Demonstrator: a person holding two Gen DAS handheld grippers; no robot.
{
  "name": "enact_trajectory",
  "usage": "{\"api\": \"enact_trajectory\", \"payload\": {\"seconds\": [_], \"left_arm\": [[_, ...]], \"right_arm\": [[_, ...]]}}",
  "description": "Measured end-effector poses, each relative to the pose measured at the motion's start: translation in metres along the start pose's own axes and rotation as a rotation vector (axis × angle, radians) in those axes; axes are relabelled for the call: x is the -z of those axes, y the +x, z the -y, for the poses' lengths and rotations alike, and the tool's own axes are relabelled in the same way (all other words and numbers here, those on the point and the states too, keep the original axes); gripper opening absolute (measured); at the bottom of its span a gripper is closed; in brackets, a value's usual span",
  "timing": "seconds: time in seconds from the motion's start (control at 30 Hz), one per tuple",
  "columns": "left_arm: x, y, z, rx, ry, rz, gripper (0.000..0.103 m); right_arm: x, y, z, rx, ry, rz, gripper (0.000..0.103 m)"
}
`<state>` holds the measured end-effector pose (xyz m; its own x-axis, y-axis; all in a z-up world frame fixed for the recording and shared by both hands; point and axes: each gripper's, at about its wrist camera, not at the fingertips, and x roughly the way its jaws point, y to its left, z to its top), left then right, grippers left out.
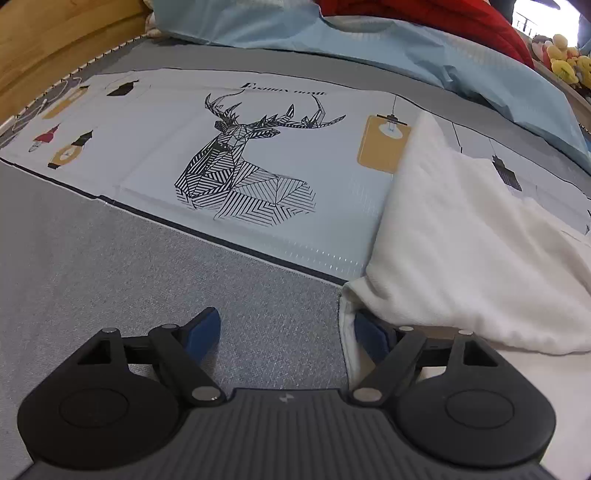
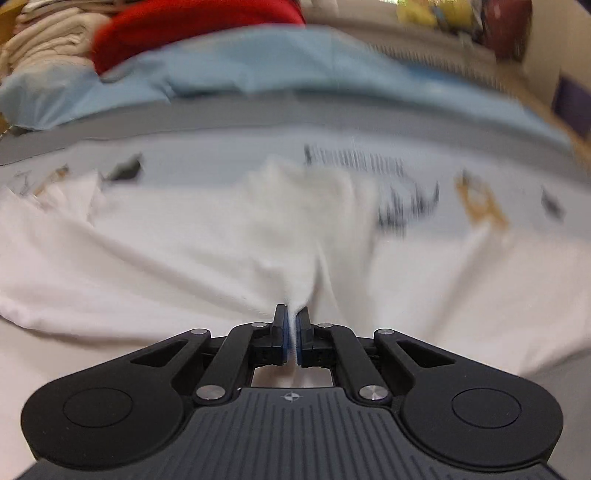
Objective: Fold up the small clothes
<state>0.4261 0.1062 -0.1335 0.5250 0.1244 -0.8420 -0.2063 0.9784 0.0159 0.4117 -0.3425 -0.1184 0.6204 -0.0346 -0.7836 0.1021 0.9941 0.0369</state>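
Note:
A white garment lies on the bed at the right of the left wrist view, partly folded over itself. My left gripper is open and low over the grey bed cover; its right finger touches the garment's near left edge, its left finger lies on bare cover. In the right wrist view, which is motion-blurred, the same white garment spreads across the bed. My right gripper is shut on a pinched ridge of that white cloth, which pulls up into a fold between the pads.
The bed cover is grey with a pale printed panel showing a deer and lamps. A light blue quilt and a red blanket lie at the far side. A wooden bed frame is at far left.

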Motion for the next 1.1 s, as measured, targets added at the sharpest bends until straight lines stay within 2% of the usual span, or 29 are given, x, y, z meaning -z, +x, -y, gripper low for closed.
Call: {"api": "enact_trajectory", "payload": {"seconds": [0.07,0.17,0.37,0.4,0.43,0.47,0.5,0.53,0.57,0.73,0.83,0.93,0.97,1.0,1.03,1.07,1.1], "left_arm": [[-0.002,-0.001,-0.004,0.015,-0.014,-0.014,0.085],[-0.006,-0.008,-0.012,0.054,-0.053,-0.009,0.084],[-0.012,-0.017,-0.017,0.113,-0.11,0.032,0.084],[-0.012,-0.016,-0.016,0.124,-0.119,0.035,0.084],[-0.012,-0.015,-0.016,0.137,-0.127,0.034,0.084],[-0.012,-0.014,-0.014,0.142,-0.133,0.03,0.084],[-0.012,-0.013,-0.013,0.142,-0.138,0.028,0.084],[-0.012,-0.013,-0.012,0.141,-0.142,0.03,0.084],[-0.013,-0.013,-0.011,0.138,-0.142,0.031,0.084],[-0.019,-0.019,-0.013,0.158,-0.143,0.021,0.084],[-0.022,-0.028,-0.017,0.213,-0.125,0.027,0.084],[-0.023,-0.035,-0.019,0.292,-0.141,0.027,0.084],[-0.023,-0.034,-0.016,0.321,-0.14,0.012,0.084],[-0.022,-0.033,-0.013,0.348,-0.132,-0.006,0.084],[-0.022,-0.031,-0.008,0.372,-0.126,-0.022,0.084],[-0.021,-0.029,-0.003,0.394,-0.125,-0.038,0.081],[-0.02,-0.027,0.003,0.413,-0.123,-0.05,0.066]], "right_arm": [[0.004,0.001,0.005,-0.024,0.031,0.047,0.004],[-0.002,-0.011,0.003,-0.041,0.013,0.095,0.004],[-0.023,-0.043,0.004,-0.19,0.108,0.19,0.004],[-0.026,-0.048,0.004,-0.194,0.101,0.204,0.006],[-0.028,-0.049,0.002,-0.168,0.085,0.214,0.021],[-0.028,-0.049,0.001,-0.115,0.074,0.21,0.053],[-0.027,-0.045,0.002,-0.04,0.073,0.194,0.065],[-0.024,-0.042,0.003,0.016,0.081,0.184,0.066],[-0.021,-0.04,0.007,0.03,0.084,0.179,0.064],[-0.012,-0.051,0.021,-0.068,0.087,0.107,0.062],[0.0,-0.046,0.011,-0.131,0.064,0.017,0.06],[0.011,-0.031,0.0,-0.13,0.101,-0.066,0.06],[0.014,-0.024,-0.004,-0.12,0.111,-0.091,0.054],[0.017,-0.021,-0.007,-0.111,0.11,-0.087,0.043],[0.018,-0.021,-0.012,-0.094,0.092,-0.063,0.022],[0.017,-0.022,-0.019,-0.082,0.058,-0.055,0.019],[0.015,-0.027,-0.023,-0.082,0.049,-0.04,0.018]]}}
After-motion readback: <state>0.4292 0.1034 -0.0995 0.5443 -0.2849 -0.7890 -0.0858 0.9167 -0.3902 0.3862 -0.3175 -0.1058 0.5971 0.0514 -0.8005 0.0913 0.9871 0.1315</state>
